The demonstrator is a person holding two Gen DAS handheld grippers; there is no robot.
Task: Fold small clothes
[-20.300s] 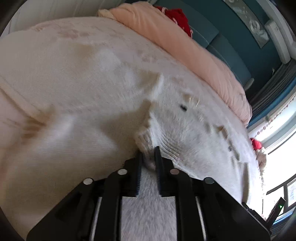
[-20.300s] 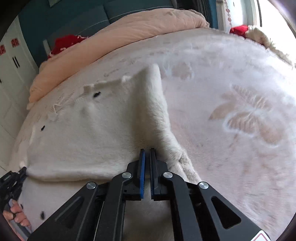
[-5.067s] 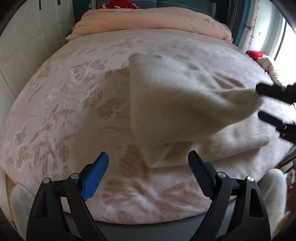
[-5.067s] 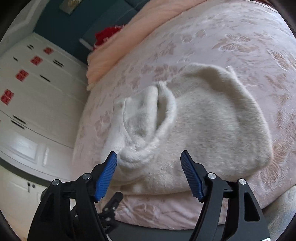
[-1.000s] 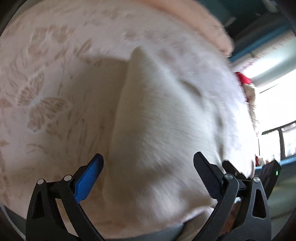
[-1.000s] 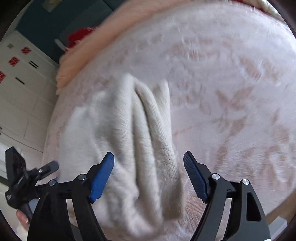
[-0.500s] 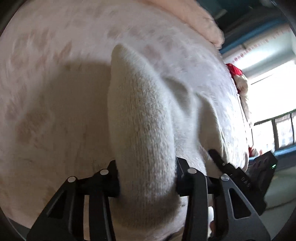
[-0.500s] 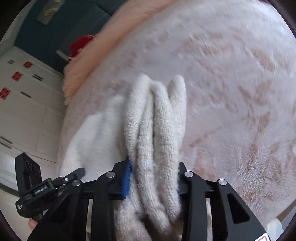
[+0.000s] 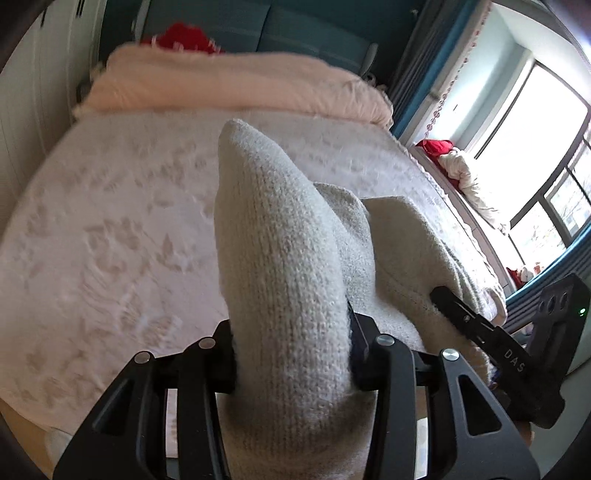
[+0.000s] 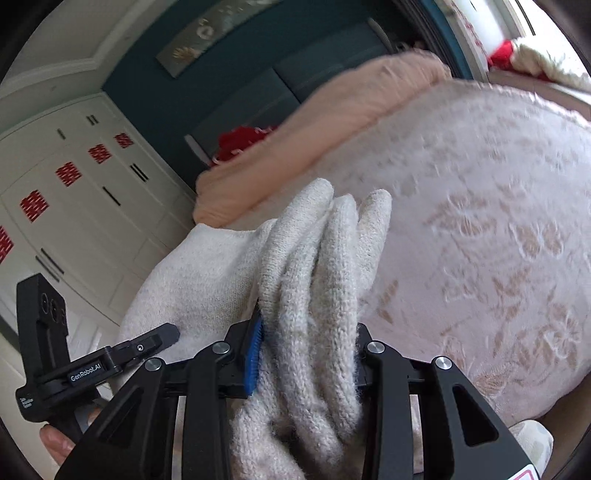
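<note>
A folded cream knit sweater (image 9: 284, 266) hangs lifted above the pink flowered bedspread (image 9: 110, 229). My left gripper (image 9: 291, 350) is shut on its thick folded left edge, which bulges up between the jaws. My right gripper (image 10: 306, 354) is shut on the other edge, where several stacked folds of the sweater (image 10: 325, 266) stand up like fingers. Each gripper shows in the other's view: the right one (image 9: 491, 343) at the lower right, the left one (image 10: 122, 354) at the lower left, with a hand (image 10: 55, 443) below it. The sweater spans between them.
A rolled peach duvet (image 9: 236, 85) lies across the head of the bed, a red item (image 9: 181, 35) behind it. White wardrobe doors (image 10: 66, 206) stand to the left, a bright window (image 9: 535, 147) with red and white cloth on its sill to the right.
A second ago both grippers stood open around the sweater lying on the bed. They closed on its two edges, and since then both have risen, lifting the sweater off the bedspread.
</note>
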